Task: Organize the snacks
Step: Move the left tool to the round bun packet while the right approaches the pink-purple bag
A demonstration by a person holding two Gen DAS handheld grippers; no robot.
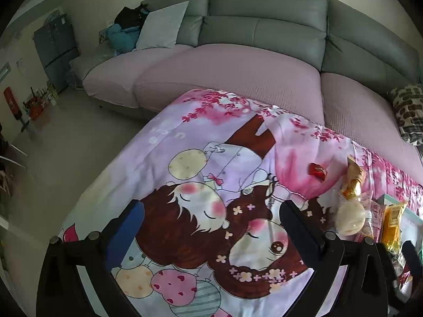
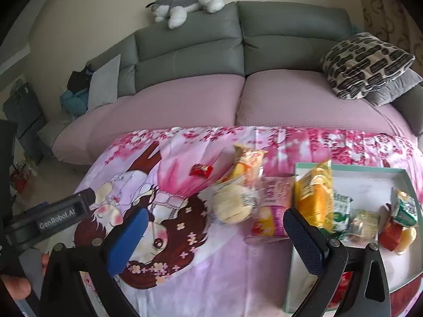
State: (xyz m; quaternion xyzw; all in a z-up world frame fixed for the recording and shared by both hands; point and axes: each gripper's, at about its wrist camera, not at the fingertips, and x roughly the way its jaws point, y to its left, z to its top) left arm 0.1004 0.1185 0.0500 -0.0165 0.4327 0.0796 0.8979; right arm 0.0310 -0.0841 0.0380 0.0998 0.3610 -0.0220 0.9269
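Matt printed cloth cover [image 2: 211,277], glossy crinkled plastic snack wrappers [image 2: 314,195], smooth leather-like sofa back [image 2: 264,34], plush toy dog [image 2: 190,2], matt tray [image 2: 370,182] at the cover's right edge.

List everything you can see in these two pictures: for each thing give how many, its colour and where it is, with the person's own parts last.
sofa: one, grey back, pink seat covers, behind the table
toy dog: one, grey and white, on the sofa back
patterned cushion: one, cream and black, sofa's right end
plain cushion: one, pale grey, sofa's left end
tablecloth: one, pink cartoon print, over the table
tray: one, white with green rim, right of table
red sweet: one, alone on the cloth
round bun: one, pale, clear wrapper, left of tray
yellow packet: one, over the tray's left edge
left hand-held gripper: open, empty
right hand-held gripper: open, empty
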